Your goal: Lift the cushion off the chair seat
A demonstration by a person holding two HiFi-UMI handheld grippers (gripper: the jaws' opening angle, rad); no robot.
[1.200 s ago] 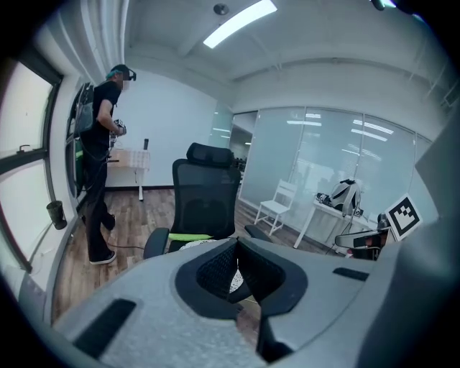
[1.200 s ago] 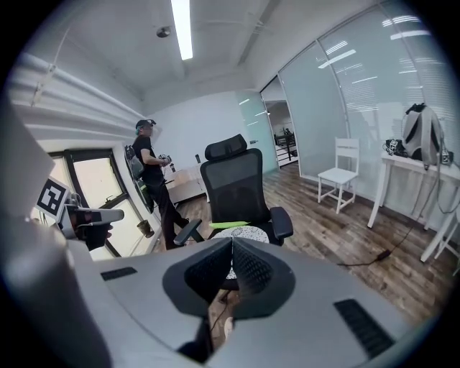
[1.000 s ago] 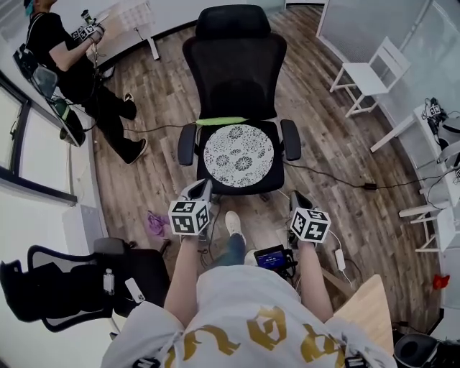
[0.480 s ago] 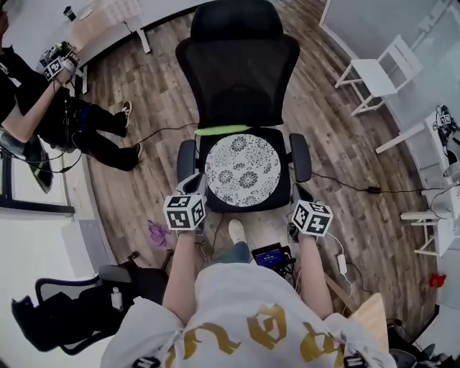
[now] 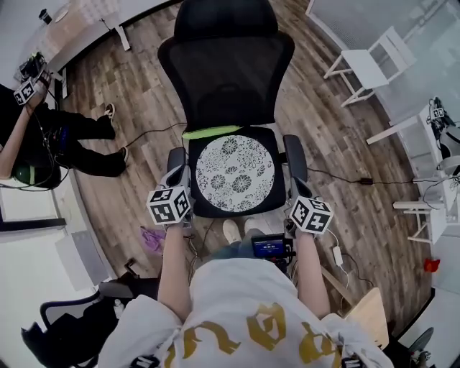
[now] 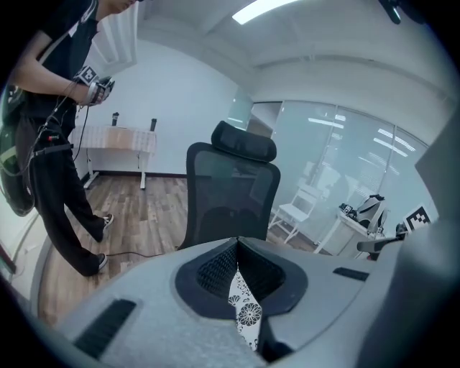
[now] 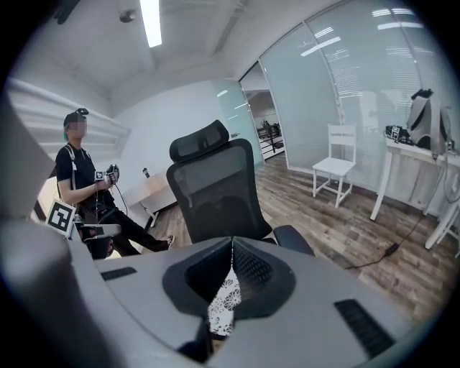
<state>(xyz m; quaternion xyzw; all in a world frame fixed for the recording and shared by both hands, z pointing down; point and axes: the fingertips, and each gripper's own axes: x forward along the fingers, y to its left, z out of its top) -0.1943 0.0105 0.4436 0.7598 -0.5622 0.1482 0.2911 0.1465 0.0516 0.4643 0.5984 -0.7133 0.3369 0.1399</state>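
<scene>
**Both grippers clenched on nothing, cushion flat on the seat**

The round cushion (image 5: 235, 175), white with a dark floral print, lay centred on the seat of the black mesh office chair (image 5: 226, 65) and covered most of it. A green strip (image 5: 212, 132) ran along the seat's rear edge, just behind the cushion.

The left gripper (image 5: 179, 174) sat at the front of the left armrest (image 5: 175, 158), just beside the cushion's left edge and apart from it. In the left gripper view its jaws were tip to tip with nothing between them; the print showed only through the gap below the tips. The right gripper (image 5: 297, 188) was by the front of the right armrest (image 5: 295, 152), same state: jaws met, nothing pinched. It was also clear of the cushion.

Obstructions: the two armrests flanked the cushion closely on both sides, and the backrest closed off the rear. The front edge of the seat faced the operator, whose shoe (image 5: 231, 230) was on the floor just below it.

Surroundings:
- second person (image 5: 43, 136) standing well to the left, near a desk (image 5: 79, 21)
- white chair (image 5: 363, 68) at upper right
- black cable (image 5: 345, 180) across the wood floor, right of the chair
- purple cloth (image 5: 151, 239) on the floor at lower left
- another black chair (image 5: 72, 323) at the bottom left corner
- small blue-lit screen (image 5: 270, 249) at the operator's waist
</scene>
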